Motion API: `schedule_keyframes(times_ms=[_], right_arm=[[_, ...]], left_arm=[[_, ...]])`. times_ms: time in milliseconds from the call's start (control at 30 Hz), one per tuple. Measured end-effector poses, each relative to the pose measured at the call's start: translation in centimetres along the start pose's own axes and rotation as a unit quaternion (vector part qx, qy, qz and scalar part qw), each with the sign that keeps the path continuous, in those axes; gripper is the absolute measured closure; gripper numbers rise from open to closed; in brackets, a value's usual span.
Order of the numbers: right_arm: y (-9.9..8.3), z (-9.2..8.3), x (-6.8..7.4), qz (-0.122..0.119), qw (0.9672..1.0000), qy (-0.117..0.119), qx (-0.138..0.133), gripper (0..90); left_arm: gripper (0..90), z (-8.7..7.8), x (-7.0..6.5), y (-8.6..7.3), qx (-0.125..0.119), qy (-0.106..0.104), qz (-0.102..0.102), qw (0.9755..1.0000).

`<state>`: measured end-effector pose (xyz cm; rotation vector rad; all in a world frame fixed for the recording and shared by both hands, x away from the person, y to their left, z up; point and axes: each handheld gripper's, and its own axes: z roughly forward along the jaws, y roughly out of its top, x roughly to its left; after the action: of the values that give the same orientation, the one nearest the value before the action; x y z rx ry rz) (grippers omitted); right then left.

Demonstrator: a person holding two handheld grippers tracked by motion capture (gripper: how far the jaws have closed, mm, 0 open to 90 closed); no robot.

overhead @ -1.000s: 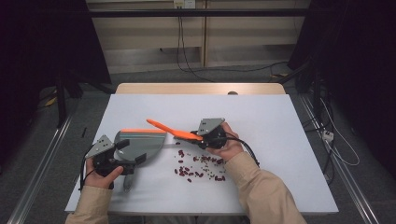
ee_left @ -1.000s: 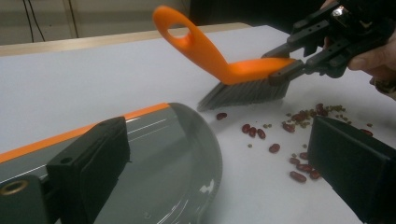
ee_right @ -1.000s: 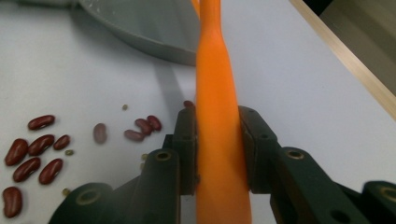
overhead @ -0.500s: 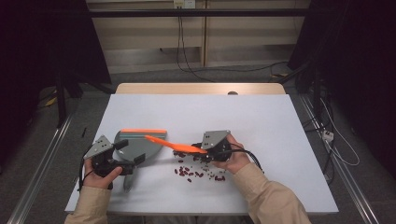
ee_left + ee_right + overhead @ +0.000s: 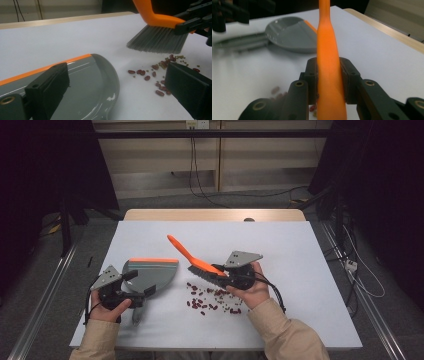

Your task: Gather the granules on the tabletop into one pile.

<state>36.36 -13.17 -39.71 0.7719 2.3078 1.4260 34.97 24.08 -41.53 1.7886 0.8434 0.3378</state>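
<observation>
Since the earlier frames, the right gripper point(image 5: 226, 273) has carried the orange brush point(image 5: 196, 261) away from the dustpan point(image 5: 150, 272) and toward the near right of the white table point(image 5: 300, 250), so the bristles now hang just past the far right end of the spilled beans point(image 5: 212, 299); the left gripper point(image 5: 131, 291) and the dustpan have kept their place. In the right gripper view the two black jaws are clenched on the brush's orange handle point(image 5: 327, 72), one pad on each flank. The left gripper holds the dustpan by its grey handle in the high view, though the left gripper view shows its jaws standing wide on either side of the pan point(image 5: 95, 82), so I cannot tell how firmly they pinch. The dustpan lies flat near the table's near left corner, its rounded lip turned toward the beans point(image 5: 160, 75), which are scattered close to the near edge around its middle. This looks like the wind-up of a sweeping stroke: the brush point(image 5: 160, 37) is lifted clear of the surface and set behind the pile. The next move calls for lowering the bristles to the table and drawing them leftward so the beans roll onto the pan. The near edge is close, so a stroke angled toward it could push beans off; far and right there is ample room.
</observation>
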Motion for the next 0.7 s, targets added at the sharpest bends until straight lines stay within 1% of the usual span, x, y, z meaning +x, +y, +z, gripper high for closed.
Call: schedule_keyframes(times_ms=[33, 67, 100, 133, 200, 267, 333, 433, 500, 600, 633, 700], right_arm=[[0.1, -0.1, 0.3, 0.015, 0.9999, -0.003, -0.004, 71.5], [0.1, -0.1, 0.8, 0.035, 0.9993, -0.01, -0.01, 71.5], [0.1, -0.1, 1.1, 0.045, 0.9988, -0.012, -0.011, 71.5], [0.1, 0.0, 1.7, 0.063, 0.9978, -0.016, -0.011, 71.5], [-0.1, 0.3, 2.7, 0.086, 0.996, -0.021, -0.014, 71.5], [-0.4, 0.7, 3.6, 0.1, 0.9946, -0.022, -0.017, 71.5], [-0.7, 1.3, 4.5, 0.115, 0.9931, -0.017, -0.014, 71.5], [-1.0, 1.9, 5.6, 0.132, 0.991, -0.02, -0.013, 71.5], [-1.2, 2.3, 6.2, 0.151, 0.9883, -0.02, -0.014, 71.5], [-1.3, 2.6, 6.9, 0.184, 0.9827, -0.012, -0.02, 71.5], [-1.4, 2.8, 7.2, 0.188, 0.9819, -0.008, -0.02, 71.5], [-1.4, 3.1, 7.6, 0.193, 0.981, -0.008, -0.014, 71.4]], left_arm=[[5.7, 0.0, 0.0, 0.0, 0.0, 0.001, 0.0, 1.0], [5.7, 0.0, 0.0, 0.0, 0.0, 0.001, 0.0, 1.0], [5.7, 0.0, 0.0, 0.0, 0.0, 0.001, 0.0, 1.0], [5.7, 0.0, 0.0, 0.0, 0.0, 0.001, 0.0, 1.0], [5.7, 0.0, -0.1, 0.0, 0.001, 0.0, 0.0, 1.0], [5.7, 0.0, -0.1, 0.0, 0.0, 0.001, 0.002, 1.0], [5.7, -0.1, -0.1, 0.0, 0.0, 0.001, 0.001, 1.0], [5.7, -0.1, -0.1, 0.0, -0.003, 0.002, 0.0, 1.0], [5.7, -0.1, 0.0, -0.1, -0.002, 0.002, 0.001, 1.0], [5.7, -0.1, 0.0, -0.1, 0.0, 0.002, 0.001, 1.0], [5.7, -0.1, 0.0, -0.1, 0.001, 0.003, 0.001, 1.0], [5.7, -0.1, 0.0, -0.1, 0.0, 0.004, 0.002, 1.0]])
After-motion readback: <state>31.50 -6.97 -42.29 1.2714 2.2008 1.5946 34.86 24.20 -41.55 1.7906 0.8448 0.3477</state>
